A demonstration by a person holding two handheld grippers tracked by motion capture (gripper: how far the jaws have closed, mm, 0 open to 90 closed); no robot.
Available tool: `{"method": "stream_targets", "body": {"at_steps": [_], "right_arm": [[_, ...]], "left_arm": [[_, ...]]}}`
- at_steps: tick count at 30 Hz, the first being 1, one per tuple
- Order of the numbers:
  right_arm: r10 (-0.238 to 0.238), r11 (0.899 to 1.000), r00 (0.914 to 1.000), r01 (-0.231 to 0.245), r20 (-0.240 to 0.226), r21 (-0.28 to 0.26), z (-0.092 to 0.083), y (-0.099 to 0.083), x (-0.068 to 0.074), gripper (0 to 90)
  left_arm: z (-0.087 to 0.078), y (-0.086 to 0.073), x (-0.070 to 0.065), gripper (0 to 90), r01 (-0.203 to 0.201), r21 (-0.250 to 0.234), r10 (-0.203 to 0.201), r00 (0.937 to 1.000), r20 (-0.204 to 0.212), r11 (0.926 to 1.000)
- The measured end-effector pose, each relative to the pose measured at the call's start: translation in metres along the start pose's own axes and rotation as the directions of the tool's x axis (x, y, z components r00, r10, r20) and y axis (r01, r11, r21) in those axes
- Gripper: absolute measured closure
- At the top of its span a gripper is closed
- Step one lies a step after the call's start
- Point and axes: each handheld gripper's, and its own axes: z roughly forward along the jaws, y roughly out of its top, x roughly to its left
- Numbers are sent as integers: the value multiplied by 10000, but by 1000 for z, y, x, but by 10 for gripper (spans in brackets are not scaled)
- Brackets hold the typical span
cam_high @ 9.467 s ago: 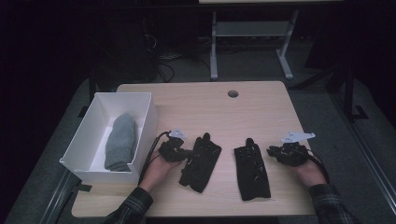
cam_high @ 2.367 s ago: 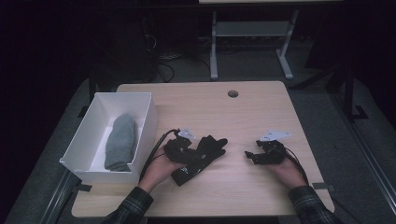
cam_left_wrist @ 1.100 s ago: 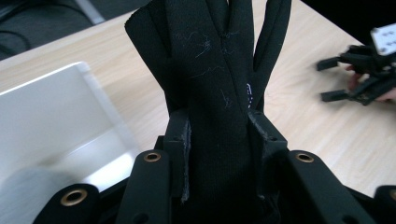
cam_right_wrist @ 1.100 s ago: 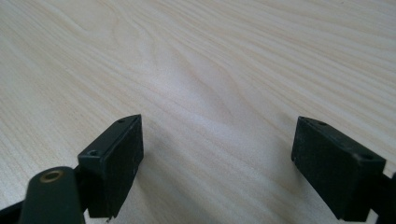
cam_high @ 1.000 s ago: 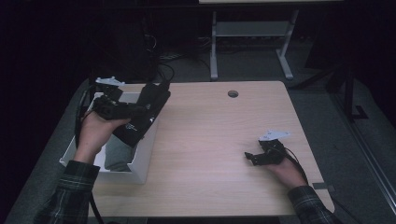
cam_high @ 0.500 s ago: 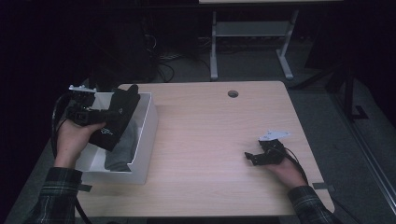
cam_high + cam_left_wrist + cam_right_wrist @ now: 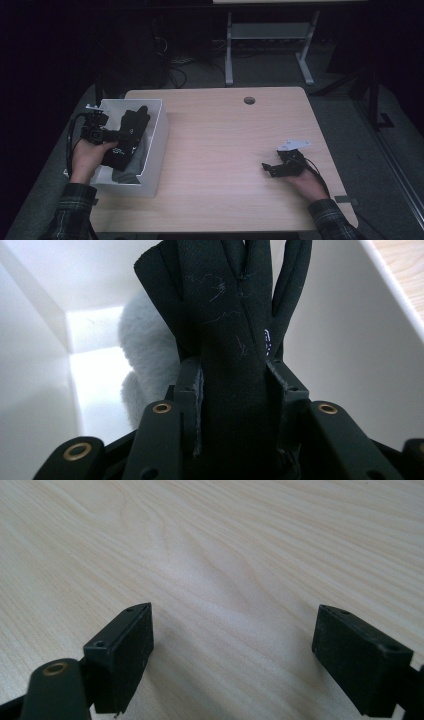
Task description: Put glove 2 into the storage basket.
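1. Gloves (image 7: pixel 129 134), black and stacked, are pinched between the jaws of the left gripper (image 7: pixel 112 136); the left gripper view shows both pads pressed on the fabric (image 7: pixel 235 390).
2. They hang inside the white box (image 7: pixel 157 145) at the table's (image 7: pixel 235 145) left edge, over a grey plush item (image 7: pixel 131 170).
3. Right gripper (image 7: pixel 270 170) rests on the table near its right edge, jaws spread wide, nothing between them.
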Motion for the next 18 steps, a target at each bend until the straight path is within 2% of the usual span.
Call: {"method": "stream_targets", "body": {"at_steps": [5,6,9,10,11,12,13,17,18], "right_arm": [[2,10000,10000,-2,4,2,0,0,0,168],[-9,10000,10000,9,2,-5,0,0,0,168],[-3,10000,10000,3,2,-2,0,0,0,168],[8,10000,10000,-8,1,0,0,0,0,168],[-3,10000,10000,3,2,-4,0,0,0,168],[2,10000,10000,-2,4,-2,0,0,0,168],[-1,10000,10000,1,4,-1,0,0,0,168],[-4,10000,10000,4,4,-3,0,0,0,168],[-4,10000,10000,4,4,-3,0,0,0,168]], "left_arm": [[17,-6,3,621,90,299,-84,9997,-208,9995],[24,-9,4,608,70,454,-56,9995,-301,9989],[31,-11,4,576,-19,555,47,9987,-513,9985],[31,-11,5,567,-88,534,121,9980,-624,9985],[32,-11,4,553,44,488,-10,9976,-696,9988],[32,-10,5,532,-54,463,88,9972,-738,9989],[31,-10,5,513,125,460,-90,9971,-753,9989],[29,-9,6,402,20,391,11,9968,-805,9992],[27,-8,7,402,-131,313,157,9962,-857,9994]]}}
